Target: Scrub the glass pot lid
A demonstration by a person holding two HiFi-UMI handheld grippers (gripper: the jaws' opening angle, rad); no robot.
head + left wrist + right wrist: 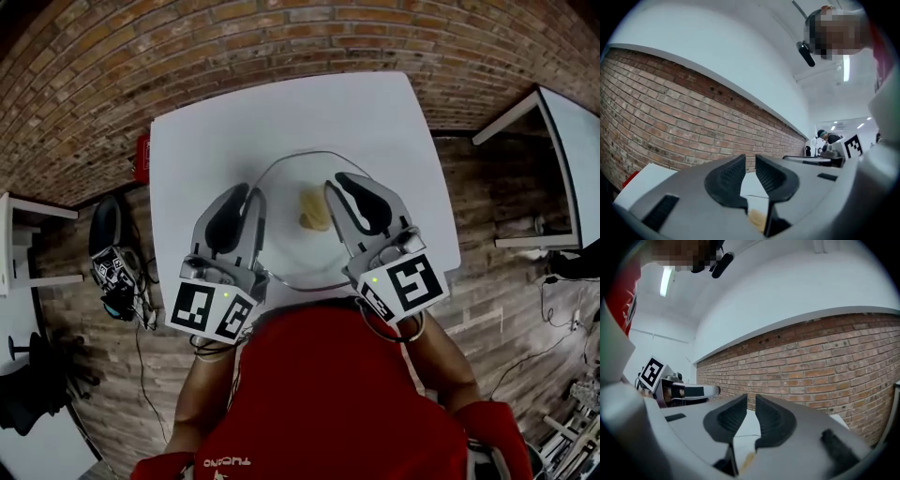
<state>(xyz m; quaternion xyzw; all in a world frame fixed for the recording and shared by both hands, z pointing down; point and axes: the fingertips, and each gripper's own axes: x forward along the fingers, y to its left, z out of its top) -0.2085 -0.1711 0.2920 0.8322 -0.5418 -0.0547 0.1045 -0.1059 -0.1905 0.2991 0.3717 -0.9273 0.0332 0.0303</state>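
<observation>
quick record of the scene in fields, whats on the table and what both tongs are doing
surface: white table
lid: glass lid lying flat on the table
inside lid outline: yellow piece, maybe a sponge
left tongs: held level, narrow gap, nothing between
right tongs: held level, narrow gap, nothing between
scrubbing: not under way

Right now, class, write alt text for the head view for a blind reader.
The left claw and right claw hover, slightly open and empty, over a glass lid with a yellowish piece at its centre, on a white table.
</observation>
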